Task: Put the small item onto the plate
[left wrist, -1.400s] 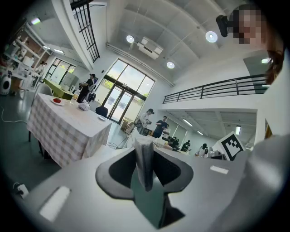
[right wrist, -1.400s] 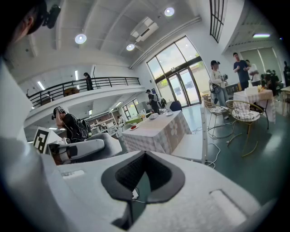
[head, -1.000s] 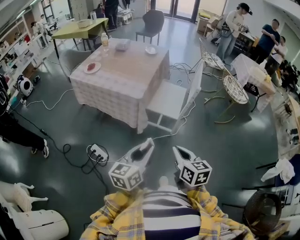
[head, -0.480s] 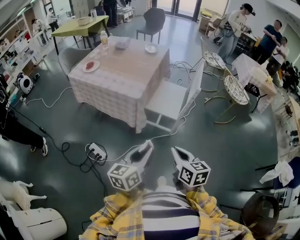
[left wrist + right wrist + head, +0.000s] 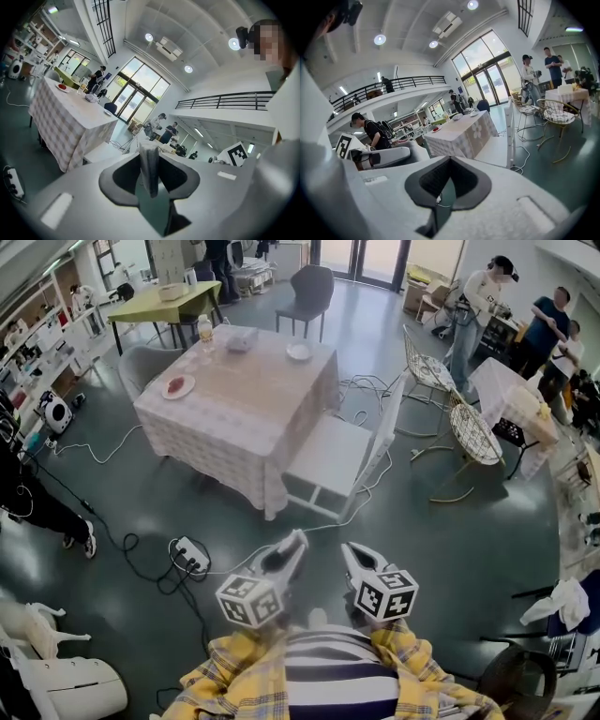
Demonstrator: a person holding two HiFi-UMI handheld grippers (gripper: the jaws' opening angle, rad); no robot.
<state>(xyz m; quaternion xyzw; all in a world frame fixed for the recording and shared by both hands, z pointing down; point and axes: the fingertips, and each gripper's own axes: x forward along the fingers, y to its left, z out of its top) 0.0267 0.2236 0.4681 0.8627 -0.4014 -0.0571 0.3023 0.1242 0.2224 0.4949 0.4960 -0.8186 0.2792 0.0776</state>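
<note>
The checkered-cloth table (image 5: pixel 225 418) stands far ahead of me. On its left part lies a plate (image 5: pixel 178 386) with something red on it, also seen as the plate (image 5: pixel 61 86) and the plate (image 5: pixel 436 130). A second small plate (image 5: pixel 299 352) lies at its far side. My left gripper (image 5: pixel 296 538) is held low in front of my body, shut on a small grey item (image 5: pixel 150 164) that stands upright between its jaws. My right gripper (image 5: pixel 349 551) is beside it; in its own view the right gripper (image 5: pixel 449 161) has its tips together and holds nothing.
A white chair (image 5: pixel 333 460) stands at the table's near right side. A power strip (image 5: pixel 187 554) and cables lie on the floor at the left. Wire chairs (image 5: pixel 469 423) and standing people (image 5: pixel 478 296) are at the right. A person's leg (image 5: pixel 37 507) shows at the left edge.
The table has drifted slightly lower and to the left in the head view. Both grippers stay in the same pose in front of my body.
</note>
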